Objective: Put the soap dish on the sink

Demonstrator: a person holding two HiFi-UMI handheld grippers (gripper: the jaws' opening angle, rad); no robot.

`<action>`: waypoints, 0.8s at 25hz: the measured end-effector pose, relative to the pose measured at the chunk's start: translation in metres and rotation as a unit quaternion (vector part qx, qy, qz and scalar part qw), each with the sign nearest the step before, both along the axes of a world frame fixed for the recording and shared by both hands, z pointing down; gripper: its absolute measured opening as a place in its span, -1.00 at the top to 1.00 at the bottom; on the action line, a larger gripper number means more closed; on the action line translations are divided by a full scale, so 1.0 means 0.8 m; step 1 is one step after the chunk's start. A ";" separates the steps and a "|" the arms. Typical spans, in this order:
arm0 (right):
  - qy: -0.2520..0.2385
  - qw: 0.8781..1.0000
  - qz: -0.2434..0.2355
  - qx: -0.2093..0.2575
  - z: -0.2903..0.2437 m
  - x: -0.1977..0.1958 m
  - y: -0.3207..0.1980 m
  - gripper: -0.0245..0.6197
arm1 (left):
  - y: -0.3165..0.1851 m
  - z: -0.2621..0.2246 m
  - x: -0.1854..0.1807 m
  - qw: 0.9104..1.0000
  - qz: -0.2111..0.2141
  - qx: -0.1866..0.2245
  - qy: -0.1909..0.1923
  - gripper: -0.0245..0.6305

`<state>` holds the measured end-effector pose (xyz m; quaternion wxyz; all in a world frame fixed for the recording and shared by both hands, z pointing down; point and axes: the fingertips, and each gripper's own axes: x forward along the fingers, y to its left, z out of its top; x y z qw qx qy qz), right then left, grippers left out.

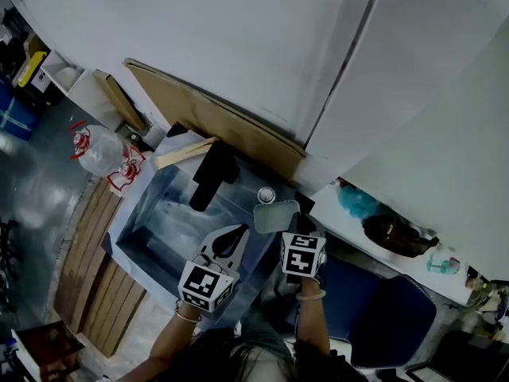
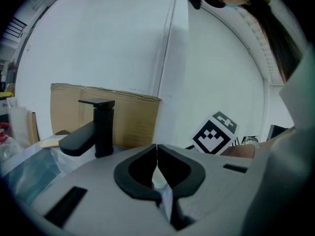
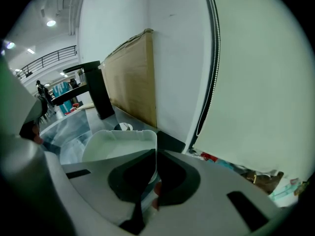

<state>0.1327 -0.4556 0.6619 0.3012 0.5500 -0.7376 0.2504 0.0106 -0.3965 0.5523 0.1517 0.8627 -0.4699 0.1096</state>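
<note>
The soap dish (image 1: 276, 216) is a pale, rounded-square tray held in the air over the sink's near right corner. My right gripper (image 1: 288, 228) is shut on its near wall. In the right gripper view the dish (image 3: 115, 149) juts out ahead of the right gripper (image 3: 155, 154), whose jaws pinch its right edge. The sink (image 1: 131, 213) is wrapped in bluish plastic film and carries a black faucet (image 1: 211, 173). My left gripper (image 1: 237, 231) hovers over the sink's near edge, beside the dish. In its own view the left gripper (image 2: 157, 149) is shut on nothing, with the faucet (image 2: 96, 129) ahead.
A cardboard sheet (image 1: 231, 130) leans on the white wall behind the sink. A small round cap (image 1: 266, 194) lies on the sink deck near the dish. A plastic bag (image 1: 99, 150) and wooden boards (image 1: 87, 269) are at left. A blue chair (image 1: 382, 309) and a cluttered shelf (image 1: 394, 235) are at right.
</note>
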 end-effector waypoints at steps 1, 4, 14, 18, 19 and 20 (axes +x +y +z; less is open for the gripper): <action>0.001 1.000 0.000 0.002 0.000 -0.001 -0.001 0.83 | 0.000 0.000 0.000 1.000 0.000 0.000 0.000 0.90; 0.007 1.000 -0.003 0.003 -0.001 -0.001 -0.002 0.83 | 0.000 0.000 0.001 1.000 0.000 -0.001 -0.001 0.90; -0.006 1.000 -0.002 0.019 -0.018 -0.006 0.005 0.82 | 0.015 -0.011 0.005 1.000 0.008 0.007 -0.002 0.90; -0.001 0.999 0.001 0.034 -0.032 -0.005 0.013 0.82 | 0.029 -0.017 0.007 1.000 0.016 0.011 -0.002 0.90; 0.000 0.999 0.002 0.039 -0.035 -0.004 0.015 0.82 | 0.033 -0.019 0.008 1.000 0.018 0.013 -0.001 0.90; 0.002 0.999 0.002 0.044 -0.039 -0.004 0.017 0.82 | 0.037 -0.021 0.009 1.000 0.020 0.015 -0.001 0.90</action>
